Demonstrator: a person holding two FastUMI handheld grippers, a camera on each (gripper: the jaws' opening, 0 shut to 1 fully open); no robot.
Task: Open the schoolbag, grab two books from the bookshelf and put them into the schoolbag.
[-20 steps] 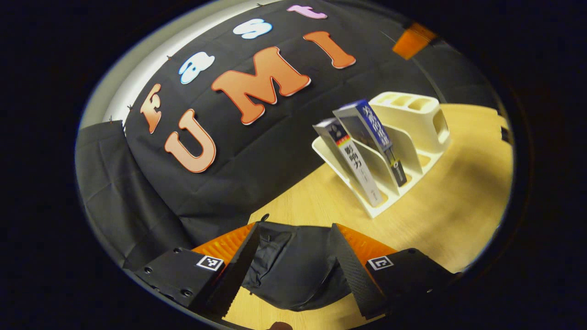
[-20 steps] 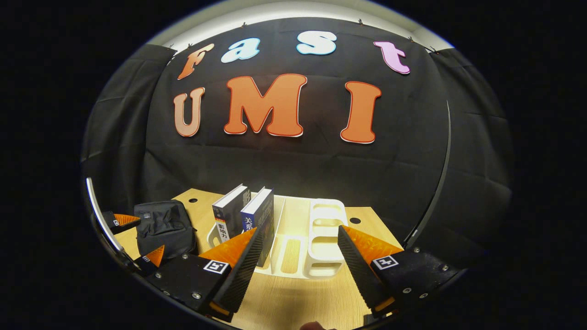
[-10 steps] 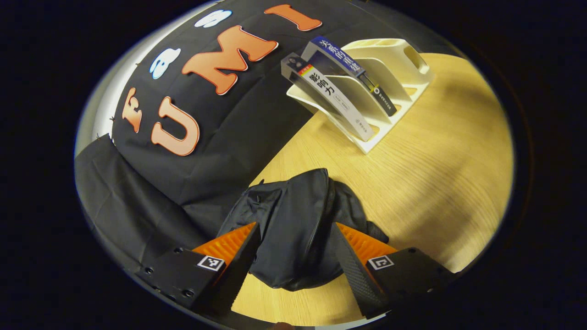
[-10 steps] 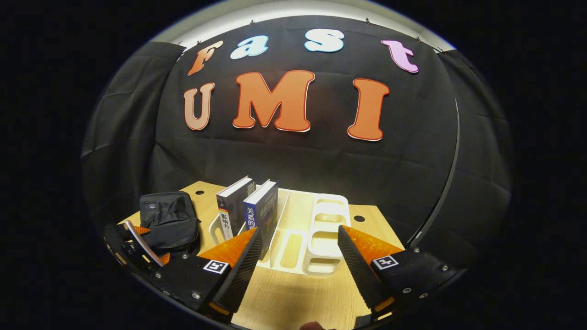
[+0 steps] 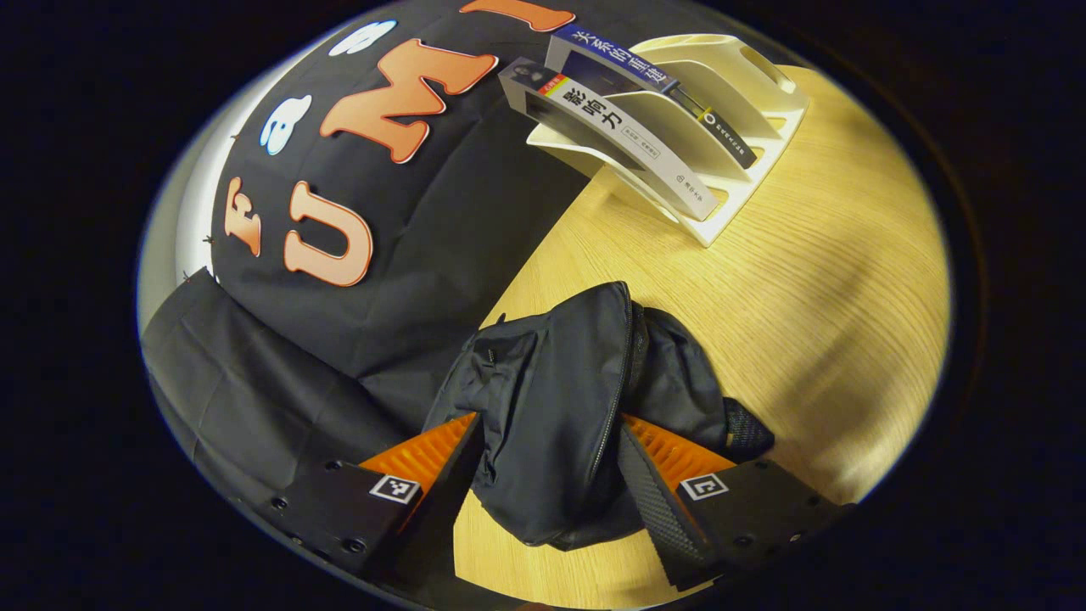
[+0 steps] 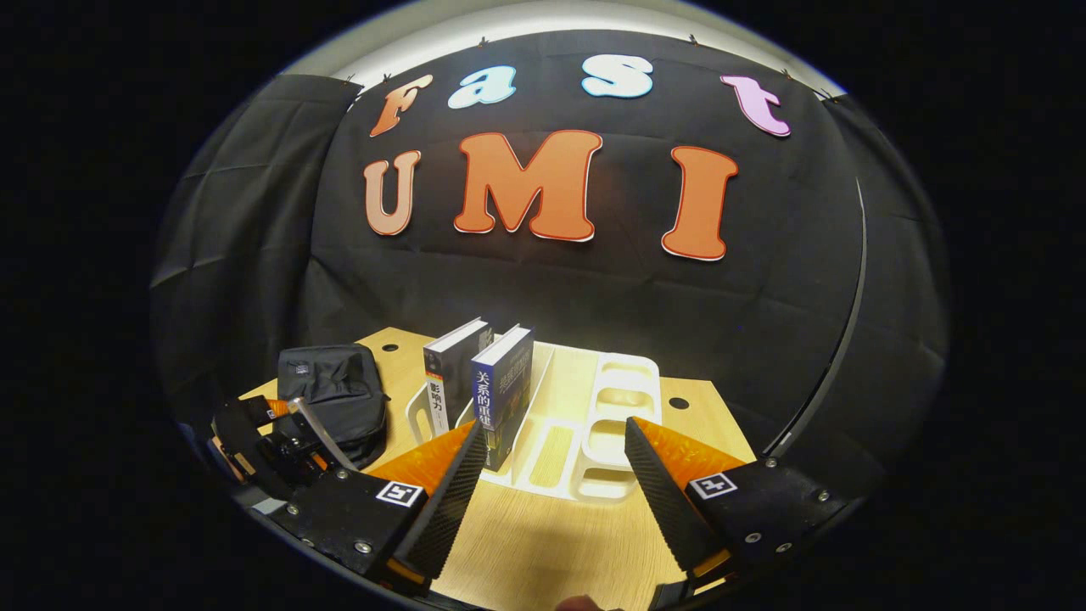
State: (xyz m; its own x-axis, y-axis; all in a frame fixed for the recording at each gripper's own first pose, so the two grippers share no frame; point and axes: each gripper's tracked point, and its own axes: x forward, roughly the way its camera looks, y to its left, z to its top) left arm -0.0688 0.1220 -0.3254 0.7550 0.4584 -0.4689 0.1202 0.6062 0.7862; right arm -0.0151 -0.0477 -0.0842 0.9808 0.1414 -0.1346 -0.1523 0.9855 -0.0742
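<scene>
The left gripper (image 5: 547, 458) hangs over the black bag (image 5: 577, 407) on the table (image 5: 814, 280), fingers spread wide either side of it. The right gripper (image 6: 551, 462) waits open before the rack (image 6: 594, 424), two books (image 6: 479, 386) upright inside.

Between the left tongs (image 5: 547, 475) lies a matt black cloth schoolbag (image 5: 551, 407). Beyond it, a smooth cream plastic bookshelf (image 5: 721, 127) holds glossy-covered books (image 5: 628, 127) on the pale wood-grain surface (image 5: 806, 288).
</scene>
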